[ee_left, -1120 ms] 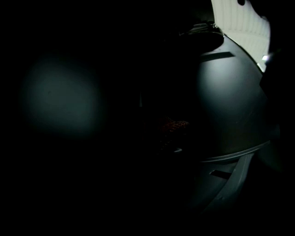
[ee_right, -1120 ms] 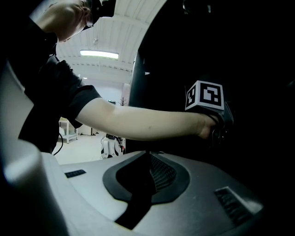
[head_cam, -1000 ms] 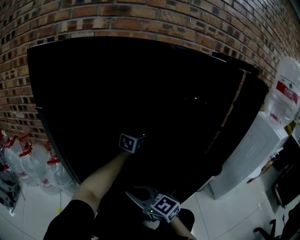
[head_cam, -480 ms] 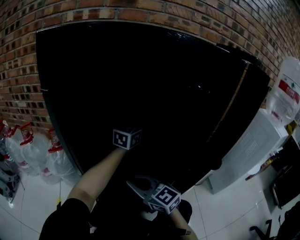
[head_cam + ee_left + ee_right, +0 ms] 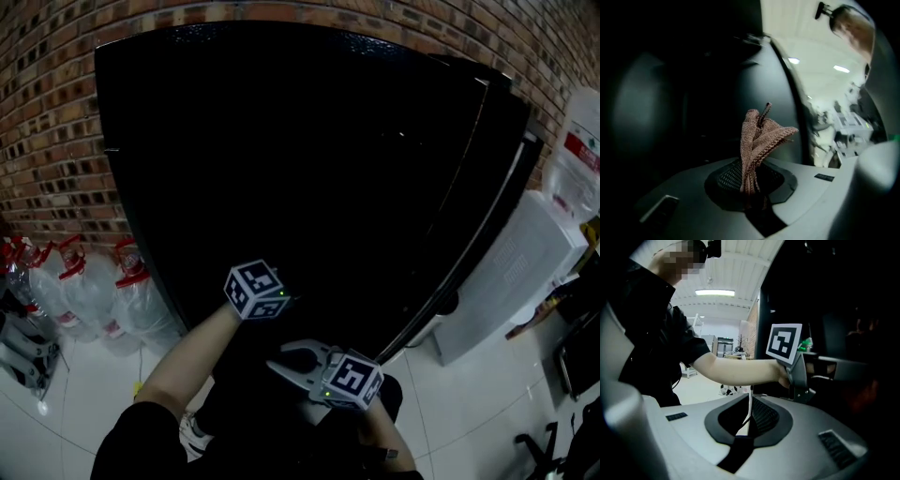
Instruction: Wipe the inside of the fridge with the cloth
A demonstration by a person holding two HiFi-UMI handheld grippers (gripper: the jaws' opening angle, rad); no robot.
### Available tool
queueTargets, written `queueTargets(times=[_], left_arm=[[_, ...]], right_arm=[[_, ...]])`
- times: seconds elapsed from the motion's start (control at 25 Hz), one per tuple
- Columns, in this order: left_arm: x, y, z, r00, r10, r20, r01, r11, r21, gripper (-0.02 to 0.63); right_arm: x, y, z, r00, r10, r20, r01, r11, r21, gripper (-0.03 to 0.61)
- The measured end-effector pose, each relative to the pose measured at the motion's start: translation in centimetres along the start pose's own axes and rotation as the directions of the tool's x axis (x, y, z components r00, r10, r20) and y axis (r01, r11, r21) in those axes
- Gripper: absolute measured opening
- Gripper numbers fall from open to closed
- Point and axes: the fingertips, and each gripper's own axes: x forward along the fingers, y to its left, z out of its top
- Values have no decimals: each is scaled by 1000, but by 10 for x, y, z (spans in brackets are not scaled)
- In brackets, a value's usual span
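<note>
On the floor at the far left, beside the brick wall, stands a cluster of water bottles (image 5: 89,291). To their right the black fridge (image 5: 309,169) fills the head view. Its glossy front appears closed, and no interior is visible.

The left tool (image 5: 751,178) is held up close to the fridge front. Its jaws are clamped on the pinkish-brown cloth (image 5: 759,136), which stands up from them in a bunched fold. The right tool (image 5: 749,413) is held lower and nearer the person. Its jaws are together, or very nearly so, with nothing between them. A white water dispenser (image 5: 511,272) stands to the right of the fridge.

Hazards:
- The cloth is pinched only at its lower edge. Dragging it across a surface is likely to pull it out of the jaws.
- The bunched fold offers little wiping area, so parts of the surface may go unwiped.
- The door looks smooth. A tool with its jaws together may slip off its edge when opening it.

Compared with one second earlier, the head view has shifted: the fridge sits higher and further right, and more of the bottles show. The left tool's marker cube has turned, and the right tool has moved slightly right.
</note>
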Motion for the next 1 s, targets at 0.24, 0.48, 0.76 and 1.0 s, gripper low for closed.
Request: queueTargets(times=[0.24, 0.48, 0.76, 1.0], left_arm=[[12, -54, -5, 969, -249, 5, 248, 966, 74, 58], [27, -47, -2, 966, -259, 15, 258, 964, 64, 61], [31, -9, -4, 987, -157, 20, 157, 988, -2, 63], [38, 34, -12, 1000, 20, 13, -20, 1000, 10, 63]], right_arm=[[11, 10, -2, 999, 14, -40, -15, 1000, -16, 26], [9, -10, -5, 1000, -8, -25, 8, 1000, 1, 26], [3, -47, -4, 994, -93, 58, 89, 994, 62, 26], [-2, -64, -3, 983, -168, 72, 164, 985, 60, 26]])
